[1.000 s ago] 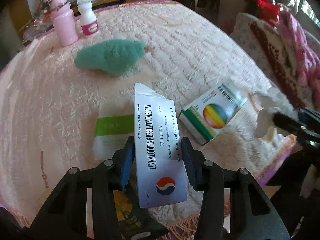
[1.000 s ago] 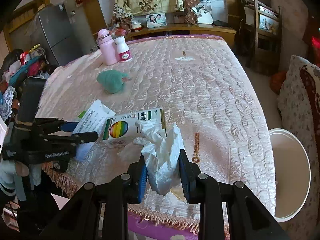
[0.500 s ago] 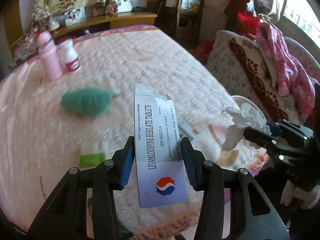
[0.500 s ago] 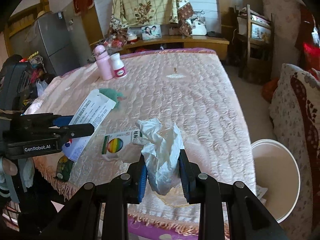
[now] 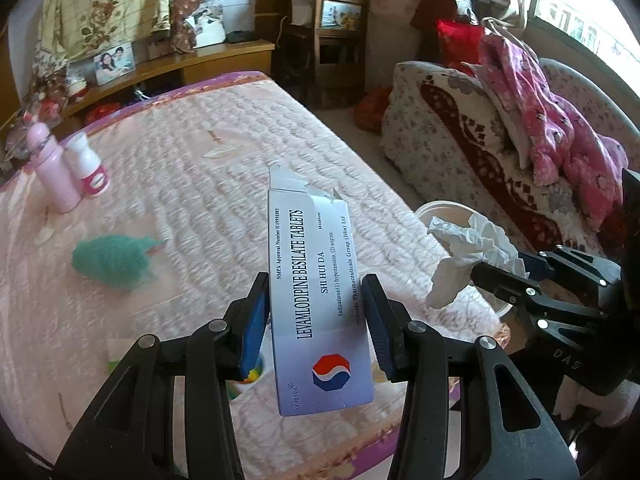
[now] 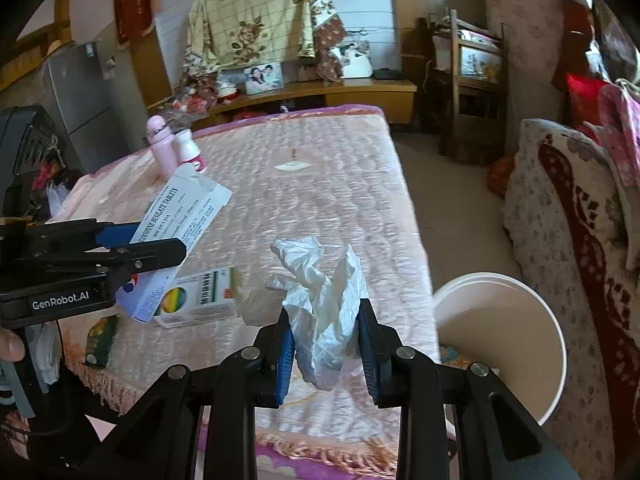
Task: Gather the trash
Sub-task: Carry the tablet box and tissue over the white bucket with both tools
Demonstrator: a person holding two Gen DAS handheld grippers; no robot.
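Pink quilted bedding (image 6: 340, 184) covers the bed, with two bottles (image 5: 66, 170) far left, one green fuzzy lump (image 5: 114, 258), and one rainbow-marked carton (image 6: 196, 300) near the edge. One white bin (image 6: 500, 340) stands on the floor at right. Left gripper (image 5: 316, 320) clamps the torn tablet box (image 5: 316, 304); right gripper (image 6: 324, 344) pinches one crumpled tissue (image 6: 324, 308). A dark packet (image 6: 100, 340) is hard to read. Both grippers have lifted and swung right toward the bin since a second ago.
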